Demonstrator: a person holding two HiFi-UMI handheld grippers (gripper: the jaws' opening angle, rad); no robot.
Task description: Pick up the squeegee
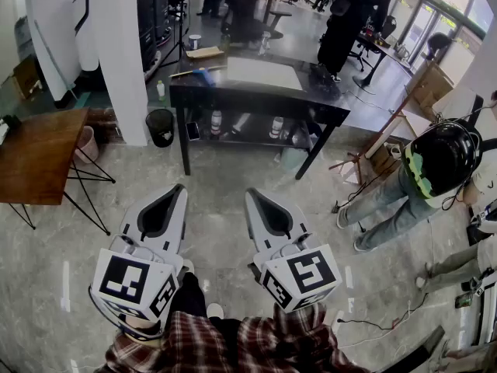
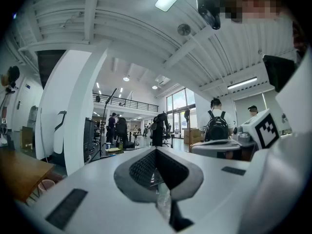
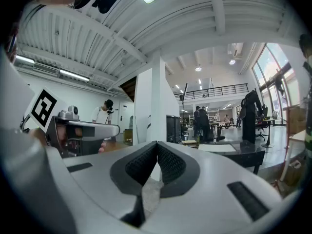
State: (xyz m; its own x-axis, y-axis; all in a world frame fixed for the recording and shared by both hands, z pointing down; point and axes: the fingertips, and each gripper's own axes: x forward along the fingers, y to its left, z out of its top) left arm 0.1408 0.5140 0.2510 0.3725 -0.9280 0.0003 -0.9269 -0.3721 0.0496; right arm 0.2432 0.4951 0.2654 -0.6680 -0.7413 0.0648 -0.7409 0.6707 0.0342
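Squeegee (image 1: 200,72) far out ahead of both pairs of jaws, lying on the left end of the dark bench (image 1: 326,109). Thin handle, blue end, too small to read more. Just to its right on the same top, a flat white sheet (image 1: 262,74). Under the top, a lower shelf (image 1: 256,140) with a few bottles (image 1: 216,123) standing on it. Between bench and jaws, a wide stretch of pale stone floor (image 1: 225,173).

Left gripper (image 1: 180,186) held level, jaws closed tip to tip, nothing between the pads. Right gripper (image 1: 250,193) close beside it, level as well, jaws shut tight and empty too. Marker cubes (image 1: 132,282) on both, turned up towards the head camera.

Ahead and to the left of the left jaws, a white pillar (image 1: 120,53) with a black bin (image 1: 161,127) at its foot. Out to the right of the right jaws, a person (image 1: 435,162) in dark headgear, bent over, well clear of them. Behind the jaws, plaid sleeves (image 1: 233,346) along the bottom edge of the head view.
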